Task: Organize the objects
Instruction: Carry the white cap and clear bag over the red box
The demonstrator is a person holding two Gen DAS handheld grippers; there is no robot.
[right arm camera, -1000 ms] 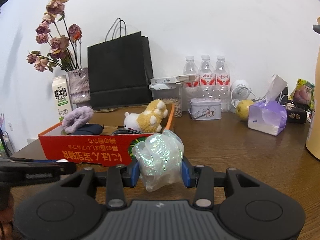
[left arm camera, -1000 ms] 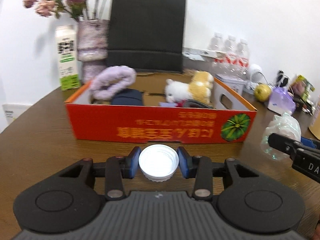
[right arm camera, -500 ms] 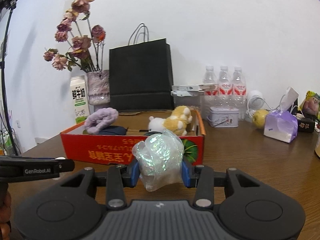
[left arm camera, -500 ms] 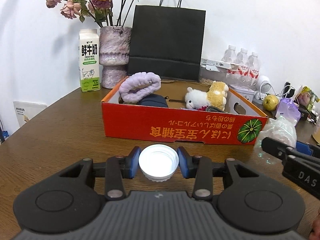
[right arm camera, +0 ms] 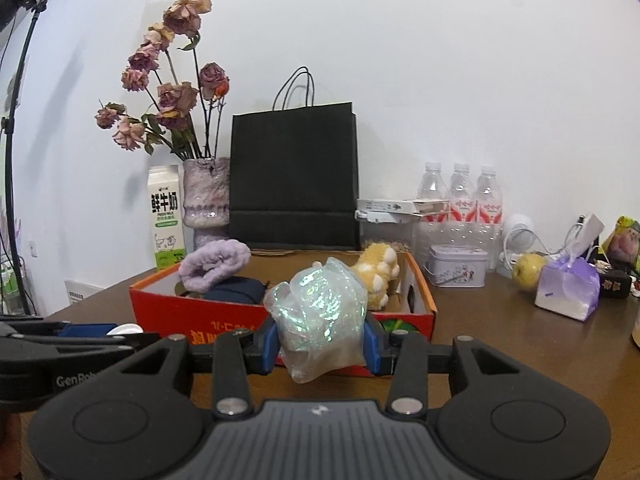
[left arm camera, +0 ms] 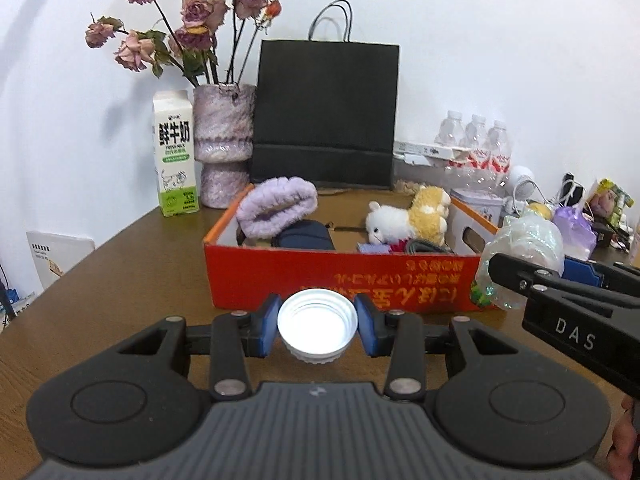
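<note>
Here, the left gripper (left arm camera: 317, 323) is clenched on a white bottle cap (left arm camera: 317, 325) at lower centre, while the right gripper (right arm camera: 320, 338) squeezes a crumpled iridescent wrapper (right arm camera: 320, 316), both poised before the red cardboard box (left arm camera: 340, 276), likely their destination. A milk carton (left arm camera: 175, 154) at left reads "FRESH MILK"; the right tool shows "DAS".

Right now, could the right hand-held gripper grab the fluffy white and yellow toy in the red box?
Probably not yet: the right hand-held gripper is shut on a shiny crinkled plastic bag. The plush toy lies uncovered in the open red cardboard box.
</note>
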